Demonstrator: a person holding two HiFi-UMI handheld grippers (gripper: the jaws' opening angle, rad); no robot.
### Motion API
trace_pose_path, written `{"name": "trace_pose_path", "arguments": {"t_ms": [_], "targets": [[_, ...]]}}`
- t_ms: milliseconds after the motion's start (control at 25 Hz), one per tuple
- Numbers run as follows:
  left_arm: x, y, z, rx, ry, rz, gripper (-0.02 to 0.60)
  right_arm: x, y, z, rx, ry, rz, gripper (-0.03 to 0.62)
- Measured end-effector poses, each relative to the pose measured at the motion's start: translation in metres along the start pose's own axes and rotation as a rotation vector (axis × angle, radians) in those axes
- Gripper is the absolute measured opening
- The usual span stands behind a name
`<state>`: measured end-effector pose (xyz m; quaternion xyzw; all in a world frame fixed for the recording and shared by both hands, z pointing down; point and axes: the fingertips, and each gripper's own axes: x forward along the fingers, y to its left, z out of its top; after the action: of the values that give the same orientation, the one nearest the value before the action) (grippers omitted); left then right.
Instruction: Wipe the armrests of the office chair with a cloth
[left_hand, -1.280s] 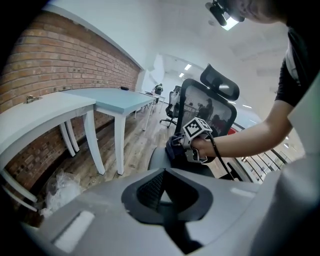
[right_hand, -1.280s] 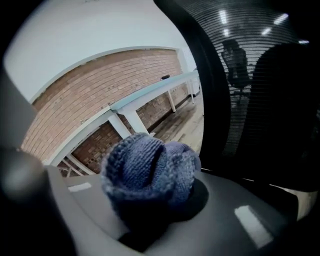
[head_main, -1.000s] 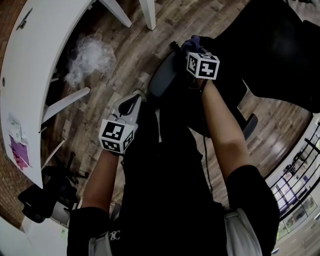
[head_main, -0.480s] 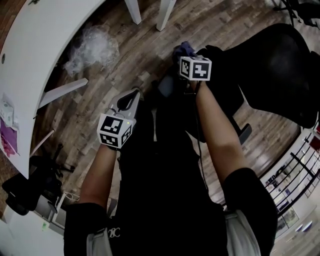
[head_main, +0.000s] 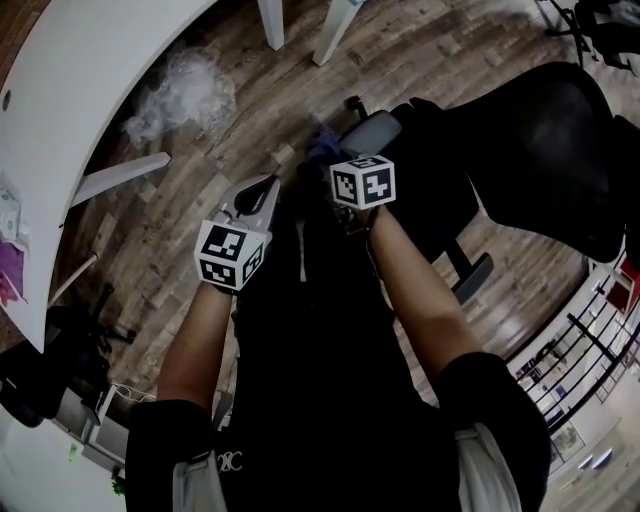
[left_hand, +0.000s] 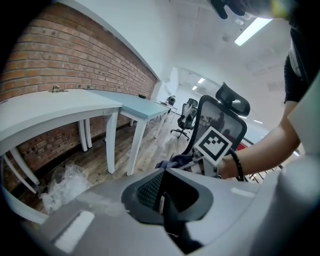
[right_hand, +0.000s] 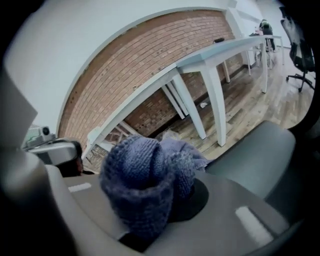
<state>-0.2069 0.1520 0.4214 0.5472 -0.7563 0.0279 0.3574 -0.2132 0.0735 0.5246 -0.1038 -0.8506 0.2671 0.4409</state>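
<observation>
My right gripper (head_main: 332, 152) is shut on a bunched blue knitted cloth (right_hand: 147, 182), which fills the space between its jaws and hides the fingertips. The cloth (head_main: 324, 138) sits at the near left end of the grey armrest pad (head_main: 378, 128) of the black office chair (head_main: 545, 140). In the right gripper view the pad (right_hand: 257, 150) stretches away to the right of the cloth. My left gripper (head_main: 258, 196) hangs apart to the left, over the person's dark trousers, jaws together and empty. In the left gripper view, the right gripper's marker cube (left_hand: 216, 144) and the cloth (left_hand: 172, 161) show ahead.
A curved white desk (head_main: 90, 90) with white legs runs along the left, with crumpled clear plastic (head_main: 185, 95) on the wooden floor beneath it. A dark bag or chair base (head_main: 40, 385) lies lower left. A brick wall (left_hand: 75, 60) backs the desk. More office chairs (left_hand: 187, 112) stand far off.
The right gripper has drawn the cloth back along the armrest toward the person, baring the grey pad beyond it. The left gripper has barely moved.
</observation>
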Motion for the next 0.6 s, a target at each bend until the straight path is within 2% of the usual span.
{"name": "trace_pose_path", "arguments": {"t_ms": [160, 320, 480, 600], "targets": [[0.005, -0.004, -0.005, 0.000, 0.014, -0.003, 0.003, -0.008, 0.027, -0.042, -0.014, 0.064, 0.103, 0.057], [0.011, -0.013, -0.003, 0.016, 0.020, -0.009, 0.003, -0.024, 0.028, -0.072, -0.084, 0.152, 0.134, 0.057], [0.016, -0.019, -0.002, 0.030, 0.023, -0.014, 0.003, -0.041, -0.003, -0.070, -0.078, 0.159, 0.089, 0.057], [0.018, -0.025, -0.003, 0.033, 0.031, -0.014, 0.003, -0.052, -0.039, -0.057, -0.061, 0.155, -0.005, 0.057]]}}
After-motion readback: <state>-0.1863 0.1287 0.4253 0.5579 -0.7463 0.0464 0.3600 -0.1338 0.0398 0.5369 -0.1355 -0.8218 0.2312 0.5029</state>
